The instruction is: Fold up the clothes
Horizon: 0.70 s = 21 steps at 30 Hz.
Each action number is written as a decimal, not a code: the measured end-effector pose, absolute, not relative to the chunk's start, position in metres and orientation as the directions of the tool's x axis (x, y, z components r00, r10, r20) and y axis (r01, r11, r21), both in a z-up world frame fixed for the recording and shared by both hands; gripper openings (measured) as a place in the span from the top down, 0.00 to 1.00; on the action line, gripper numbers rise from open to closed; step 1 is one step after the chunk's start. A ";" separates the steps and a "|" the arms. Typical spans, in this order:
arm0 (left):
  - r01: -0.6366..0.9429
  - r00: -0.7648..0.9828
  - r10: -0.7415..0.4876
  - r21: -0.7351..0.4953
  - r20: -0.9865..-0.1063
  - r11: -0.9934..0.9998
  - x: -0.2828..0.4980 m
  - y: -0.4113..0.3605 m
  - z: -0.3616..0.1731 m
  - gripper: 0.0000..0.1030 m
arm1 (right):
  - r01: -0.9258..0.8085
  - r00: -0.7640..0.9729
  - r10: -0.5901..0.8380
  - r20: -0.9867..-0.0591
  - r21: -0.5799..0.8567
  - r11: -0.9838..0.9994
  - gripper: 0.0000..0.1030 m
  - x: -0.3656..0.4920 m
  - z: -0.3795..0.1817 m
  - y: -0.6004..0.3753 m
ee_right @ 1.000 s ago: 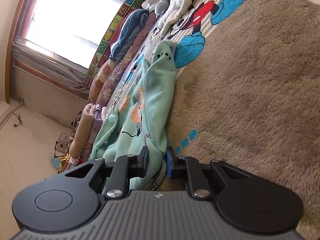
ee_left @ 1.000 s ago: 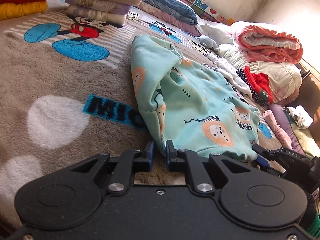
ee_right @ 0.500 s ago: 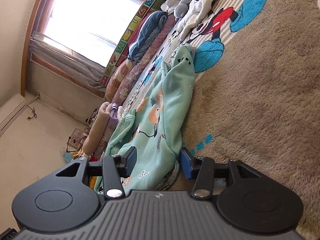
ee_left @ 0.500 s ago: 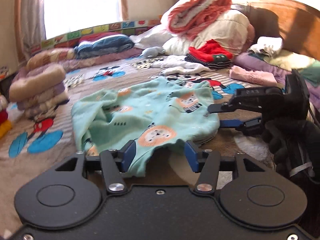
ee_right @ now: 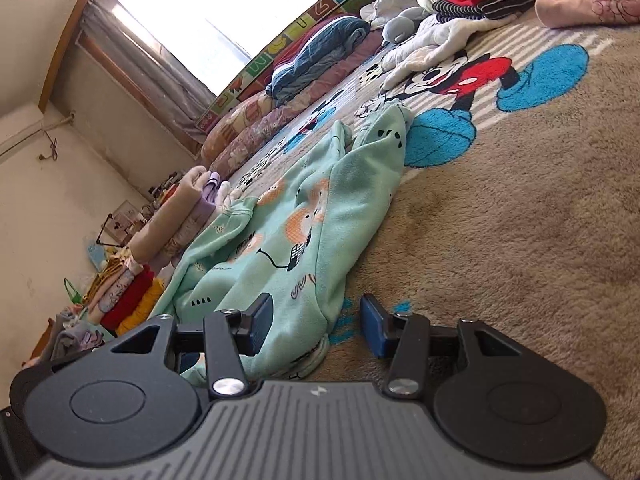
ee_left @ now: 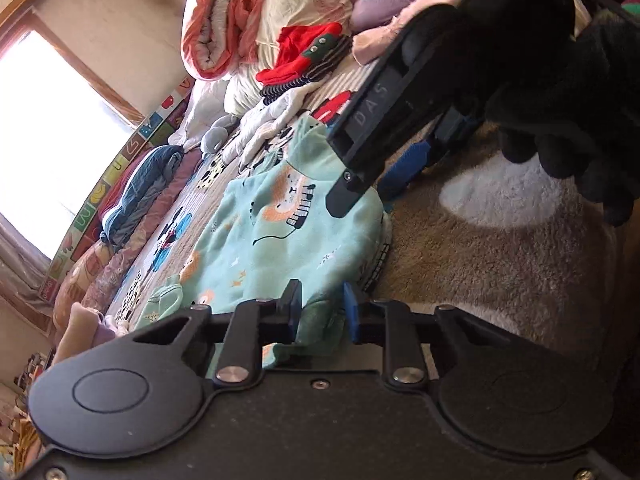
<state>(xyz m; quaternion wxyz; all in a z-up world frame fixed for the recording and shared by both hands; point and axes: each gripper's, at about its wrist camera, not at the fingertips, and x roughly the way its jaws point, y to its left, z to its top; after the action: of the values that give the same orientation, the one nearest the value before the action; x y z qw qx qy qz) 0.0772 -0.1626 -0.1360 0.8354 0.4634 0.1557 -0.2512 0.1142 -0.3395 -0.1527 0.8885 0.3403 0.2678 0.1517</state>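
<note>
We see a mint-green fleece garment with lion prints point(ee_right: 304, 240) lying rumpled on the plush brown blanket point(ee_right: 500, 232). Our left gripper point(ee_left: 320, 312) has just closed and pinches its hem; our right gripper point(ee_right: 316, 324) stands apart, the hem loose between its pads.

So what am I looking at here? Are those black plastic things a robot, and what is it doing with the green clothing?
No robot: a person holds a two-fingered tool in each hand, each with a camera looking along its fingers. One picture is from the left tool, the other from the right. On the brown cartoon blanket lies a mint green top with lion prints. The left hand-held gripper has just closed and pinches the top's edge. The right hand-held gripper stands open with the fabric's corner between its pads, not squeezed. In the left picture you also see it, held by a black-gloved hand. Folded clothes are stacked behind.
</note>
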 end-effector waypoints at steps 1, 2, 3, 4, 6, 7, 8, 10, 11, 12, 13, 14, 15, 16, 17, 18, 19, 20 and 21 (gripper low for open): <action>0.548 0.836 -0.267 0.717 -0.479 0.431 0.077 -0.163 -0.139 0.93 | -0.096 0.809 0.450 -0.377 0.671 0.735 0.52 0.114 -0.152 -0.338; 0.512 0.859 -0.267 0.742 -0.437 0.432 0.074 -0.162 -0.139 0.94 | -0.098 0.809 0.450 -0.377 0.669 0.737 0.52 0.113 -0.152 -0.338; 0.461 0.886 -0.271 0.771 -0.376 0.439 0.070 -0.161 -0.138 0.94 | -0.099 0.810 0.450 -0.377 0.667 0.738 0.53 0.112 -0.152 -0.338; 0.431 0.900 -0.278 0.792 -0.337 0.434 0.065 -0.161 -0.139 0.94 | -0.098 0.810 0.447 -0.378 0.666 0.740 0.53 0.112 -0.151 -0.338; 0.400 0.908 -0.284 0.840 -0.308 0.368 0.060 -0.162 -0.154 0.94 | -0.094 0.812 0.442 -0.381 0.662 0.743 0.53 0.111 -0.151 -0.338; 0.385 0.911 -0.283 0.864 -0.300 0.325 0.057 -0.162 -0.165 0.94 | -0.089 0.813 0.437 -0.385 0.660 0.746 0.53 0.111 -0.151 -0.338; 0.397 0.904 -0.282 0.875 -0.321 0.279 0.056 -0.160 -0.175 0.95 | -0.085 0.813 0.434 -0.388 0.658 0.748 0.54 0.110 -0.151 -0.338; 0.407 0.897 -0.293 0.876 -0.331 0.259 0.052 -0.155 -0.181 0.95 | -0.080 0.812 0.425 -0.400 0.645 0.760 0.54 0.110 -0.150 -0.337; 0.423 0.892 -0.292 0.862 -0.344 0.278 0.052 -0.152 -0.177 0.95 | -0.078 0.811 0.419 -0.408 0.634 0.769 0.55 0.109 -0.150 -0.337; 0.445 0.885 -0.289 0.843 -0.364 0.302 0.053 -0.150 -0.172 0.91 | -0.077 0.812 0.412 -0.414 0.624 0.778 0.55 0.108 -0.149 -0.336; 0.456 0.882 -0.287 0.831 -0.373 0.320 0.053 -0.148 -0.166 0.88 | -0.073 0.813 0.404 -0.419 0.616 0.785 0.55 0.107 -0.148 -0.335; 0.457 0.882 -0.285 0.825 -0.374 0.332 0.053 -0.145 -0.161 0.82 | -0.068 0.816 0.394 -0.423 0.606 0.792 0.55 0.105 -0.146 -0.335; 0.463 0.880 -0.288 0.817 -0.378 0.343 0.051 -0.143 -0.156 0.81 | -0.061 0.824 0.375 -0.424 0.592 0.804 0.55 0.102 -0.143 -0.335; 0.474 0.875 -0.294 0.802 -0.384 0.364 0.049 -0.140 -0.149 0.81 | -0.054 0.832 0.356 -0.425 0.577 0.815 0.54 0.098 -0.140 -0.335; 0.485 0.871 -0.299 0.782 -0.390 0.392 0.047 -0.137 -0.142 0.81 | -0.049 0.841 0.337 -0.423 0.561 0.826 0.53 0.094 -0.137 -0.335; 0.496 0.866 -0.308 0.751 -0.394 0.436 0.045 -0.135 -0.134 0.81 | -0.054 0.855 0.317 -0.411 0.538 0.841 0.53 0.089 -0.132 -0.335; 0.508 0.861 -0.320 0.709 -0.396 0.490 0.044 -0.133 -0.124 0.81 | -0.059 0.868 0.300 -0.397 0.516 0.855 0.53 0.084 -0.127 -0.335; 0.517 0.856 -0.333 0.661 -0.396 0.544 0.045 -0.131 -0.115 0.81 | -0.074 0.878 0.294 -0.377 0.499 0.863 0.53 0.080 -0.123 -0.334; 0.524 0.851 -0.345 0.612 -0.395 0.592 0.048 -0.131 -0.108 0.81 | -0.091 0.888 0.291 -0.357 0.483 0.871 0.53 0.077 -0.119 -0.334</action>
<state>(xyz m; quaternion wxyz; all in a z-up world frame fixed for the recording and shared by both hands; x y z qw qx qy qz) 0.0480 -0.1307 -0.1077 0.8843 0.3790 0.1181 -0.2459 0.0767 -0.3336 -0.1187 0.9431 0.2330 0.2145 0.1011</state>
